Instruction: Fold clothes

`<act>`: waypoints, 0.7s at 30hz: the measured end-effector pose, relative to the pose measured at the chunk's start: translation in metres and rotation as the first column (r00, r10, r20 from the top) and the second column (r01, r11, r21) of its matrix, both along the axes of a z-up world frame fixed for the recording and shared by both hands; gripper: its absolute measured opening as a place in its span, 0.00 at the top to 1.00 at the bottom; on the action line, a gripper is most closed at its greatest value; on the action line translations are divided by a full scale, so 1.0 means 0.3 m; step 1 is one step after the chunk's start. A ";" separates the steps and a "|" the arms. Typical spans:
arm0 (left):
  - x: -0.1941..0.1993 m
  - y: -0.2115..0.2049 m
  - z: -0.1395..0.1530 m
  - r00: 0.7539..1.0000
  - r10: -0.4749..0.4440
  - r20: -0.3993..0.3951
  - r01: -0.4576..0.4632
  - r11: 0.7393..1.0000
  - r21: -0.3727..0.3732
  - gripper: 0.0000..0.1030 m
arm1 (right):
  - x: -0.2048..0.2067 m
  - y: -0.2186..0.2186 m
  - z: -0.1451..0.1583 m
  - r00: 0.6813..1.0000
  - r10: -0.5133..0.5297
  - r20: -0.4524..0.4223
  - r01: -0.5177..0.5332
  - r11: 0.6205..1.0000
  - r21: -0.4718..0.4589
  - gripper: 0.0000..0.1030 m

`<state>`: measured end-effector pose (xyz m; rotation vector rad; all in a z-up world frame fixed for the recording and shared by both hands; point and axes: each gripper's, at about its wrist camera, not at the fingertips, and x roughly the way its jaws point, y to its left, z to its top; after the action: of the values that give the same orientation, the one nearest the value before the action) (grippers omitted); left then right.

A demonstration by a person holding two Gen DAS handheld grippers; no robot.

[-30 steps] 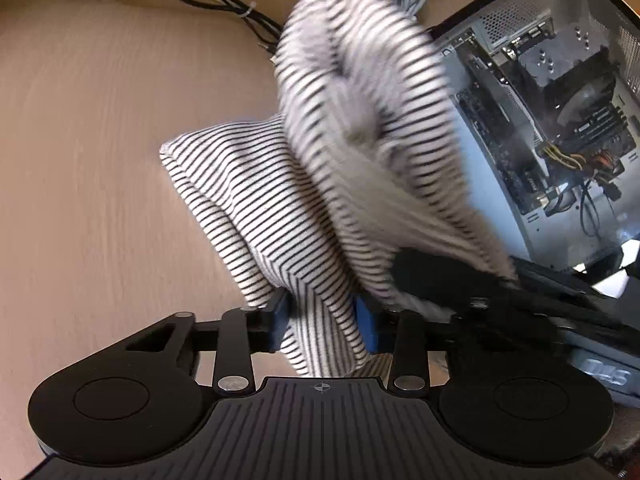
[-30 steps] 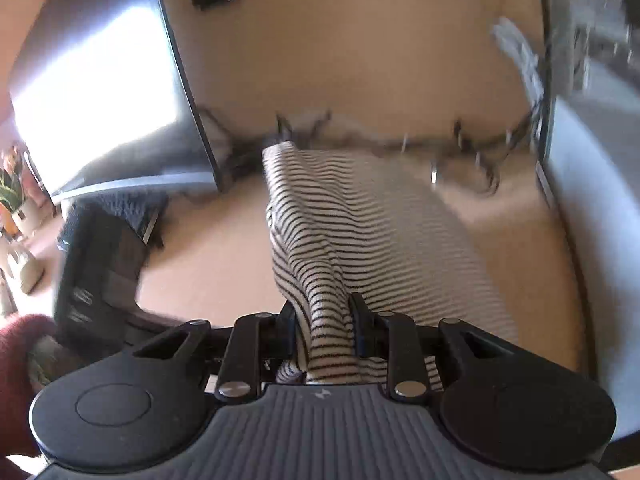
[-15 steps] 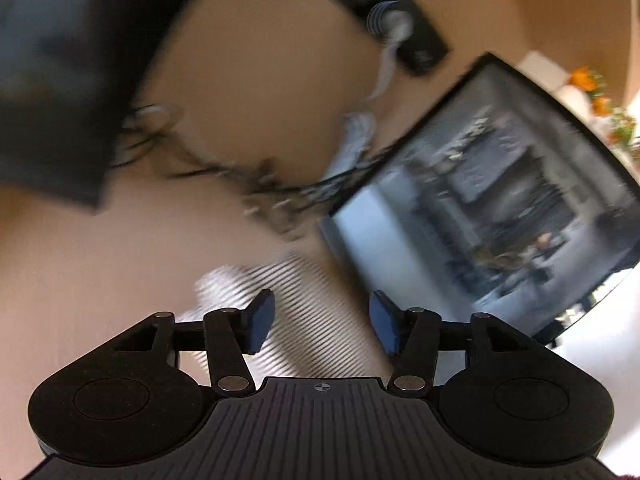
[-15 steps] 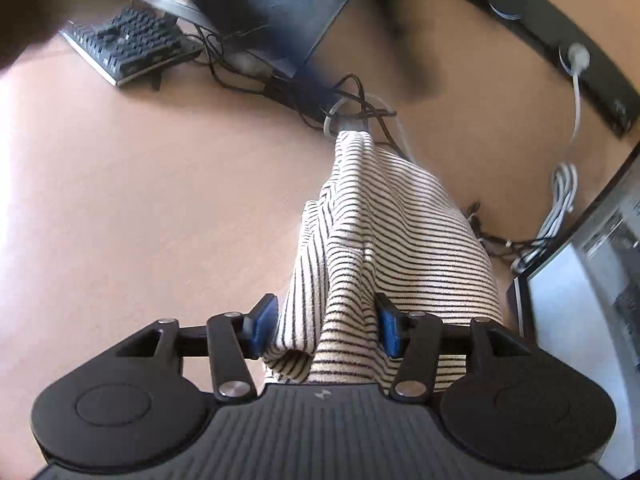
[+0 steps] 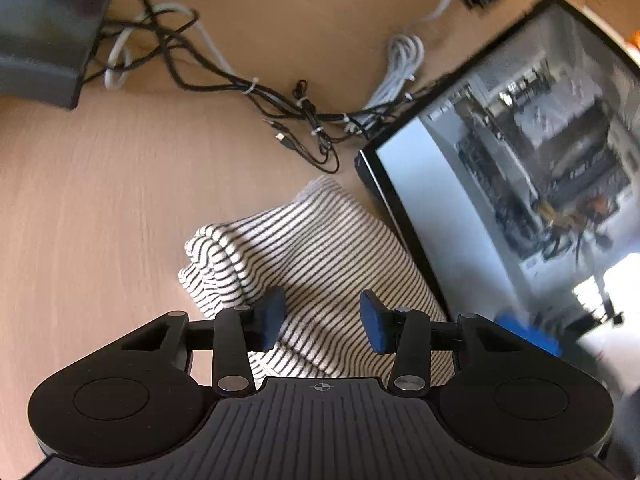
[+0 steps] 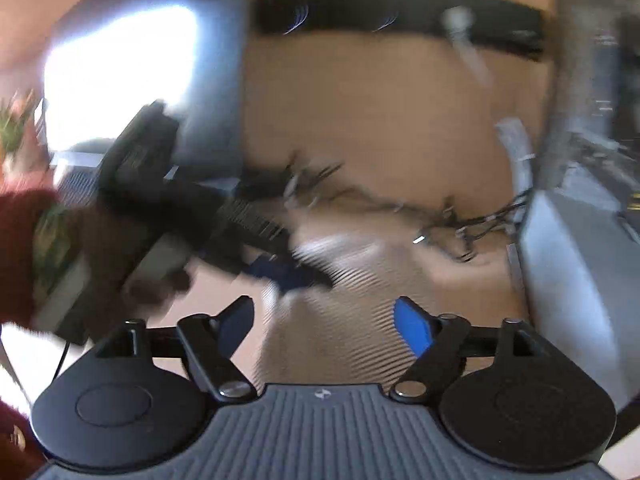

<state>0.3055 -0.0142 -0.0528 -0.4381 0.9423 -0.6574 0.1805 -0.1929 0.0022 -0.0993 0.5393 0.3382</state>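
Observation:
A black-and-white striped garment [image 5: 320, 256] lies folded in a thick bundle on the wooden table [image 5: 100, 208], right against a computer case. My left gripper [image 5: 322, 322] hovers just above its near part. Its jaws are closing, and the blue pads [image 5: 272, 320] stand apart with no cloth pinched between them. In the blurred right wrist view my right gripper [image 6: 326, 326] is over the same garment [image 6: 360, 280], its jaws opening wide and holding nothing. The left gripper [image 6: 280, 272] shows there too, held by a hand in a red sleeve [image 6: 20, 256].
A glass-sided computer case [image 5: 520, 200] stands close on the right of the garment. Tangled cables [image 5: 288, 100] and a white cord bundle [image 5: 400, 64] lie behind it. A dark monitor base [image 5: 40, 40] sits far left, and a black power strip [image 6: 400, 16] at the back.
Both grippers were shut on the striped garment and have let it go. It now lies folded on the table. The left gripper has risen and the right jaws have spread wide.

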 end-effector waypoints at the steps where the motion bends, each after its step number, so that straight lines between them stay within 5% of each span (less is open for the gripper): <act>1: -0.002 -0.004 0.003 1.000 -0.003 0.009 0.003 1.000 0.012 0.55 | 0.023 -0.005 -0.011 1.000 -0.030 0.005 0.030 0.999 -0.011 0.17; 3: 0.002 -0.013 0.009 1.000 -0.006 0.017 0.006 1.000 0.025 0.55 | 0.071 -0.008 -0.078 0.998 -0.053 -0.039 0.051 0.997 -0.053 0.17; 6: 0.001 -0.015 0.012 1.000 -0.016 0.022 0.015 0.999 0.043 0.55 | 0.106 0.016 -0.194 0.994 -0.086 -0.071 0.075 0.987 -0.143 0.03; 14: -0.035 0.000 0.024 0.999 0.006 0.050 -0.010 0.997 0.076 0.55 | 0.107 0.013 -0.220 0.984 -0.149 -0.095 0.147 0.989 -0.025 0.01; 21: -0.092 0.065 0.017 0.993 0.091 0.076 -0.097 0.992 0.077 0.55 | 0.094 0.087 -0.236 0.991 -0.118 -0.070 0.115 0.992 -0.042 0.00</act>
<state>0.2778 0.0052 -0.0478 -0.3817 0.8712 -0.5442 0.2086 -0.1668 -0.0687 -0.0917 0.6208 0.2185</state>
